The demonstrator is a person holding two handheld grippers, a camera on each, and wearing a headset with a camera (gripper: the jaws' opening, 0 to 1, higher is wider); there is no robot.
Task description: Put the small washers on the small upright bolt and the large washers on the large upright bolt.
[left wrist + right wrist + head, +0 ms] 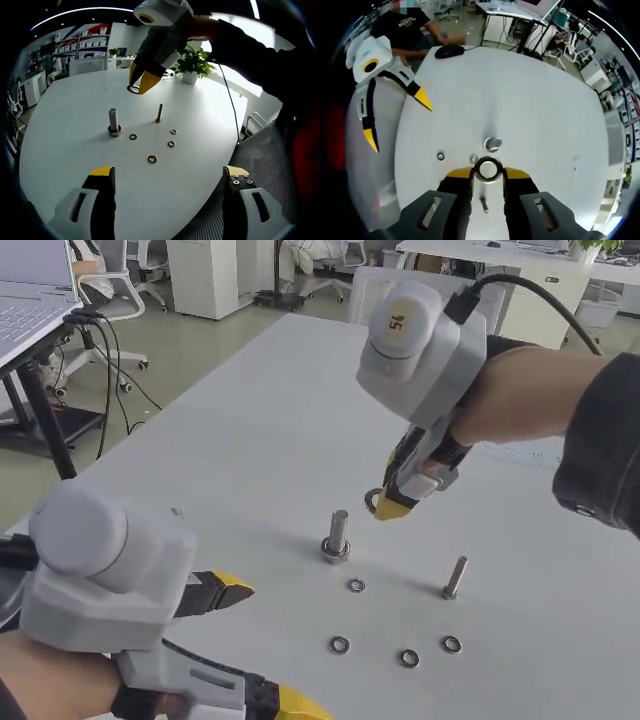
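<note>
Closest in the head view is the left gripper [270, 648], a white housing with black, yellow-tipped jaws spread wide apart. They grasp nothing and hang above the near edge of the white tabletop [250, 420]. In its own view the left gripper [169, 172] shows the same wide gap, with bare tabletop between the tips.

Higher and further off, the right gripper [390, 508] points down with its jaws clenched on a large silver metal washer [373, 502], pinched by its rim at the very tips. In the right gripper view the washer [488, 159] sits between the yellow tips of the right gripper [487, 172], its hole facing the camera.

Just below and to the left of the held washer in the head view stands the large upright steel bolt [338, 535], apart from it. The washer is in the air, not on the bolt. The small upright steel bolt [455, 578] stands to its right. Four small silver washers [356, 586] lie loose on the tabletop nearby.

I cannot tell whether the wide base of the large bolt carries washers. In the right gripper view the small bolt [483, 204] shows only partly, in the gap between the jaws.
</note>
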